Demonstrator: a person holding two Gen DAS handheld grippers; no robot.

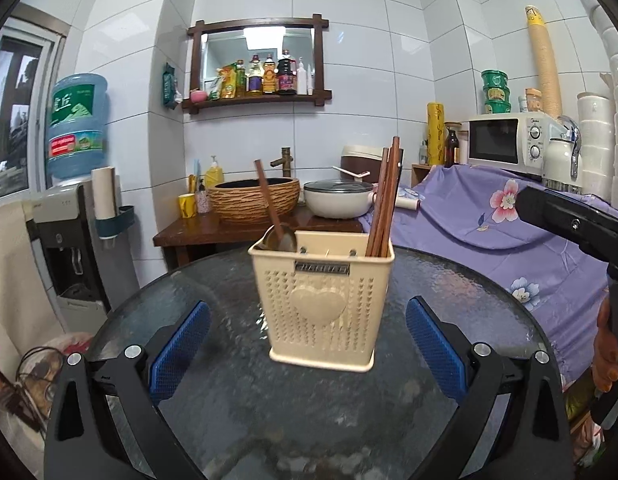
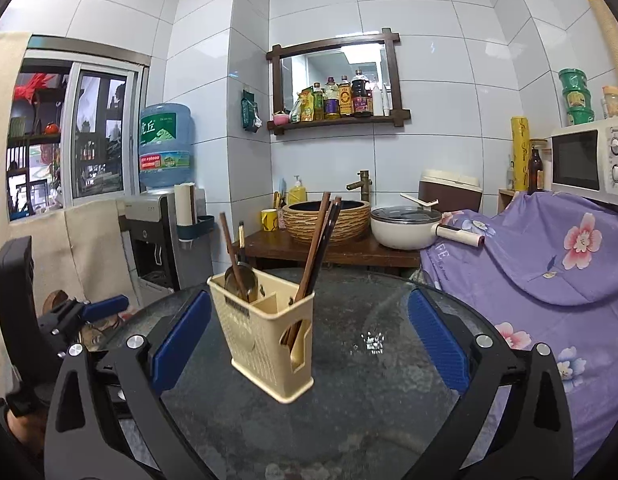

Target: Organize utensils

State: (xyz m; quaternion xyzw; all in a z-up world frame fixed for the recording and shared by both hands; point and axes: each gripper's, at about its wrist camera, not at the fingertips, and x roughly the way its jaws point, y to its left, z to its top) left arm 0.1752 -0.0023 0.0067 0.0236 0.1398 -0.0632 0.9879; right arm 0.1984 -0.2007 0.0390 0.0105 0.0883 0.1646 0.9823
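Worktop (image 1: 449, 280): round, dark, textured glass, with glare patches. On it stands a cream perforated plastic utensil caddy (image 1: 323, 300), upright, with a raised heart on its front face and a small dark label plate near the rim; the text on the plate is unreadable. Dark wooden chopsticks (image 1: 383, 208) lean in the right compartment; a wooden-handled metal spoon (image 1: 275, 224) sits in the left compartment.

Left tool (image 1: 309, 350): blue-padded jaws spread wide to either side of the caddy, pads clear of it, nothing held. Right tool (image 2: 305, 348): jaws likewise wide apart with the caddy between them in view, no contact, nothing held.

Room: white-tiled walls, a wood-framed mirror with a shelf of sauce bottles (image 1: 265, 76), and a woven-look basin (image 1: 255, 198) with a brass tap on a brown wooden table. White lidded pot (image 1: 337, 198) beside it. Blue water jug (image 1: 77, 124) on a dispenser, green label with Chinese characters. White microwave (image 1: 509, 142); brand mark too small to read. Purple floral cloth (image 1: 509, 240) draped at right.
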